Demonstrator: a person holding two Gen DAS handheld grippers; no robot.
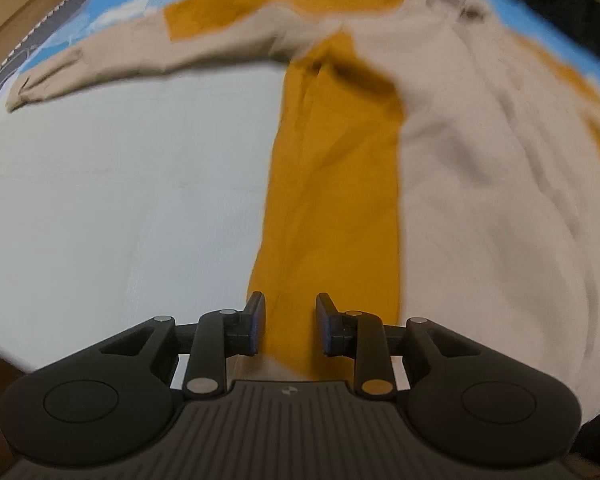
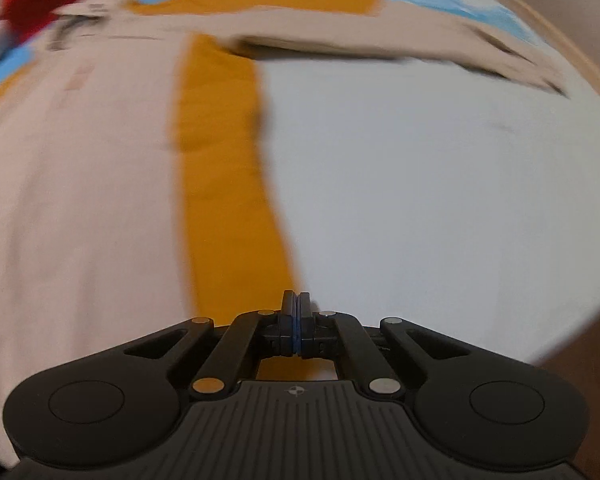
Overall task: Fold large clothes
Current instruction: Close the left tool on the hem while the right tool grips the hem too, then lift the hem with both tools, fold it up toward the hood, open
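The beige-and-mustard long-sleeved cotton garment (image 1: 440,152) lies spread flat on the pale sheeted bed (image 1: 120,200); with left tongs (image 1: 290,326) apart and right tongs (image 2: 296,326) pressed together empty, a shallow pinch could drag fabric crooked.

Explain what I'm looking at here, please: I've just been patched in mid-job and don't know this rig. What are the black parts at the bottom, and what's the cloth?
There is no robot arm: a person holds one two-finger tool in each hand, and each picture comes from a fisheye camera on a tool, looking along its fingers. The black parts are those tools. In the left picture the left gripper is open, empty, over the mustard strip. In the right picture the right gripper is shut; whether it pinches cloth cannot be told. A large beige and mustard garment lies spread on a pale bed sheet, one sleeve stretched sideways. Both pictures are motion-blurred.
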